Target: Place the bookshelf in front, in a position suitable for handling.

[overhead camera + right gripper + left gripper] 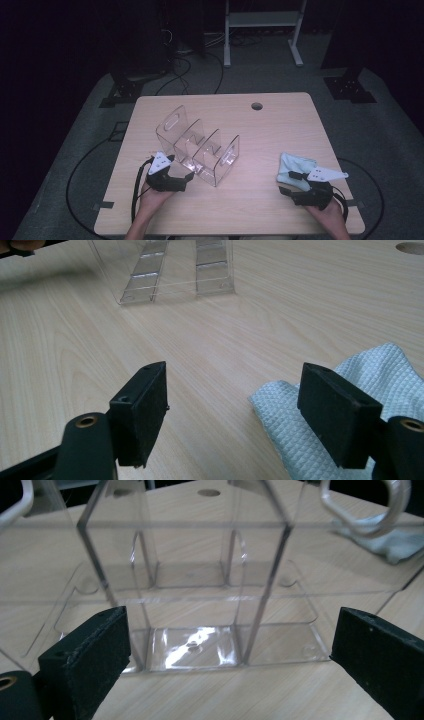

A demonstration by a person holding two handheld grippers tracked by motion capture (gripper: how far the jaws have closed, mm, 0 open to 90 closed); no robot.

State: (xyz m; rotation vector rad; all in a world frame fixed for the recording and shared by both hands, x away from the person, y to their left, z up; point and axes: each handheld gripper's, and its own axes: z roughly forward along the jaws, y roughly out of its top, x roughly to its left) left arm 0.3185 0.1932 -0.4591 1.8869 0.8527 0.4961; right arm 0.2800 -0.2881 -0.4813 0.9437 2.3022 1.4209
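- Two hand-held grippers work at a wooden table (280, 130), each beside its own thing: the left gripper (186, 176) at a clear acrylic organizer (197, 145), the right gripper (292, 176) at a pale blue cloth (295, 167).
- In the left gripper view the jaws stand wide apart, one on each side of the organizer's near end, holding nothing; the spread looks chosen to take in a divider or the end wall, probably to steady the piece.
- That organizer (210, 590) stands upright left of the table's middle, its compartments empty and its handle cut-outs up.
- In the right gripper view the jaws are also wide and empty, low over the table; the cloth (350, 385) lies flat near the right edge with its corner just inside the right-hand jaw.
- Organizer and cloth lie well apart, so each hand can reach its own without crossing; the likely next step is to close on the cloth for wiping the acrylic.
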